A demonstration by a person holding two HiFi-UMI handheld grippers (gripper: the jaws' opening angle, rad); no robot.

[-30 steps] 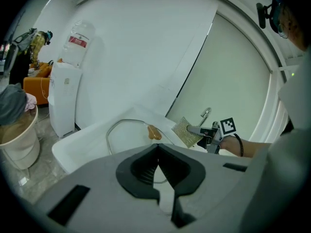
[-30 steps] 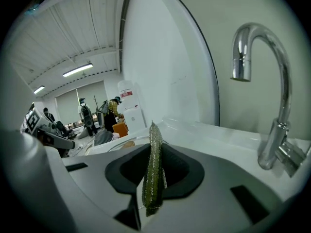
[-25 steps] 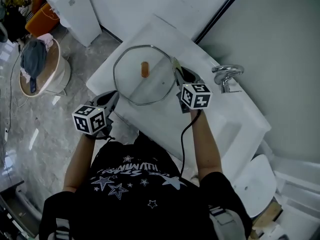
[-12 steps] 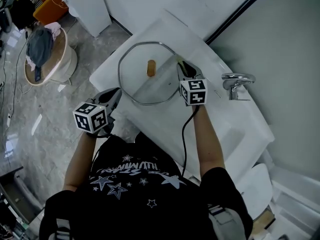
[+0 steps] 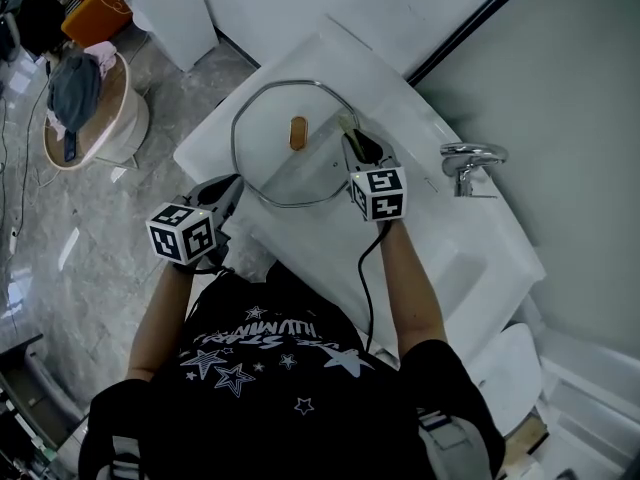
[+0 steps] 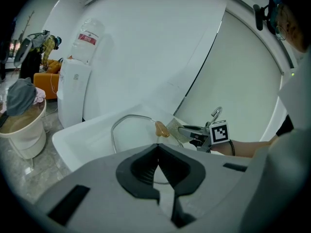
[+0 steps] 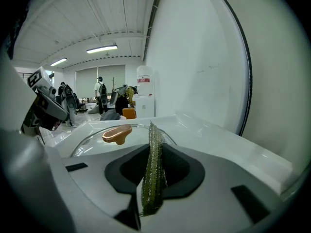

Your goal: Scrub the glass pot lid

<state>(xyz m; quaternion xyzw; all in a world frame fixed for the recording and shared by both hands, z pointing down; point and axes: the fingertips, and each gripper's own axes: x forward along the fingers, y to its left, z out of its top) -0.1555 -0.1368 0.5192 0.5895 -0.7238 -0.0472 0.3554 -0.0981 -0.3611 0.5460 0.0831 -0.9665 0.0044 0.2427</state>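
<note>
Right gripper (image 5: 354, 144) clamped on green scrub cloth (image 7: 153, 169) at right edge of glass pot lid (image 5: 268, 168), upper centre. Left gripper (image 5: 231, 185) closed, empty, lower left of lid.

right tongs (image 5: 350, 134) slid inward across the lid (image 5: 268, 154).
</note>
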